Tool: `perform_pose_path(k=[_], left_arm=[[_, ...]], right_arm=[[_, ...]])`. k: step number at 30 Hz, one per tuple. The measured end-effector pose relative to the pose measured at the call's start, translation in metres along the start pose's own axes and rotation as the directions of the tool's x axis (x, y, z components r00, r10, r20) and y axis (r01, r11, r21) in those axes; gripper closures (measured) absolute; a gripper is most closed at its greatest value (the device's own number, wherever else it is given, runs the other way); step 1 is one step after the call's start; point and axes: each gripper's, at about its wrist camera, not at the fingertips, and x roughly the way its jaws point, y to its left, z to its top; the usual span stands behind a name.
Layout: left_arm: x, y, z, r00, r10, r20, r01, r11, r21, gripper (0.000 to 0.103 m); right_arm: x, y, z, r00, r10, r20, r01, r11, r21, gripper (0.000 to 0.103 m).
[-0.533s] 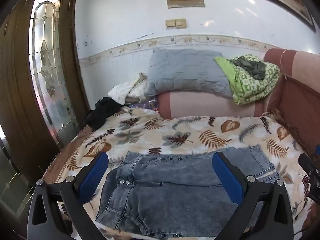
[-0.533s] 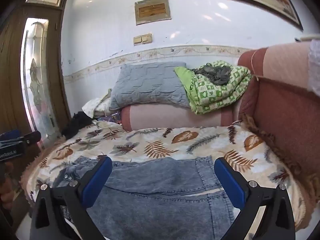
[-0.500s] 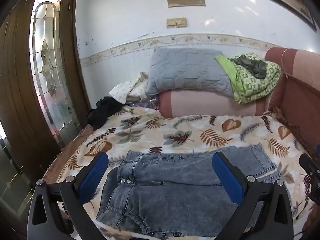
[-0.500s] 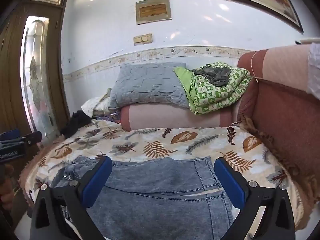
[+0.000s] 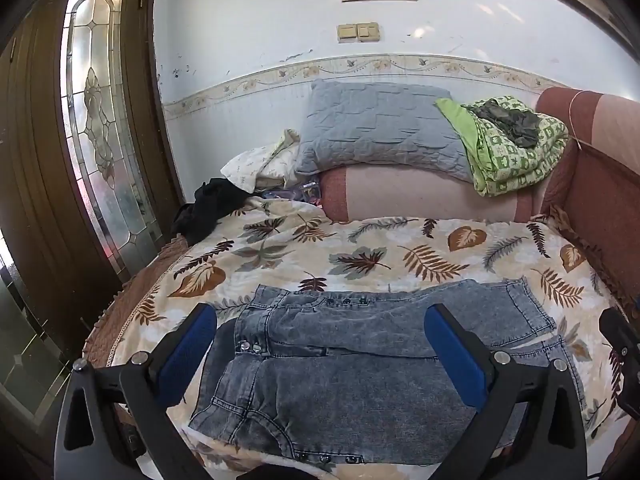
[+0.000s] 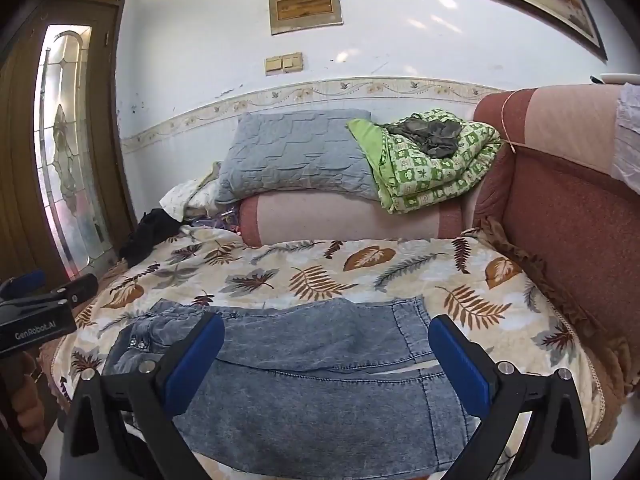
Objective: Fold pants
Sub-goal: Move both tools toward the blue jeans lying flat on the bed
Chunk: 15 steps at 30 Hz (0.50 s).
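Grey-blue denim pants (image 5: 340, 356) lie flat across the front of a leaf-patterned cover (image 5: 360, 256), waist with snap buttons to the left, leg hems to the right. In the right wrist view the same pants (image 6: 320, 364) fill the lower middle. My left gripper (image 5: 320, 344) hovers above the waist half, blue pads wide apart, nothing between them. My right gripper (image 6: 326, 356) hangs above the leg half, also open and empty. The left gripper's black body shows at the left edge of the right wrist view, held by a hand (image 6: 24, 408).
A grey pillow (image 5: 380, 132) and a green patterned blanket (image 5: 516, 152) rest on the sofa arm (image 5: 420, 196) at the back. Dark clothing (image 5: 208, 208) lies back left beside a wooden glass-panelled door (image 5: 100, 140). The red sofa back (image 6: 580, 232) rises at right.
Both views have shifted only slightly; the pants lie as before and both grippers stay open.
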Motion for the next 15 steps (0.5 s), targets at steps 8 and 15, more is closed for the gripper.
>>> perform_pose_path(k=[8, 15], left_arm=[[0.006, 0.007, -0.001, 1.0, 0.003, -0.014, -0.003, 1.0, 0.008, 0.0], [0.016, 0.001, -0.007, 0.999, 0.017, -0.037, -0.017, 1.0, -0.004, 0.0]], right_arm=[[0.009, 0.001, -0.008, 1.0, 0.005, -0.021, -0.005, 1.0, -0.022, 0.0], [0.018, -0.001, -0.007, 0.998, -0.002, -0.057, 0.001, 1.0, -0.02, 0.0]])
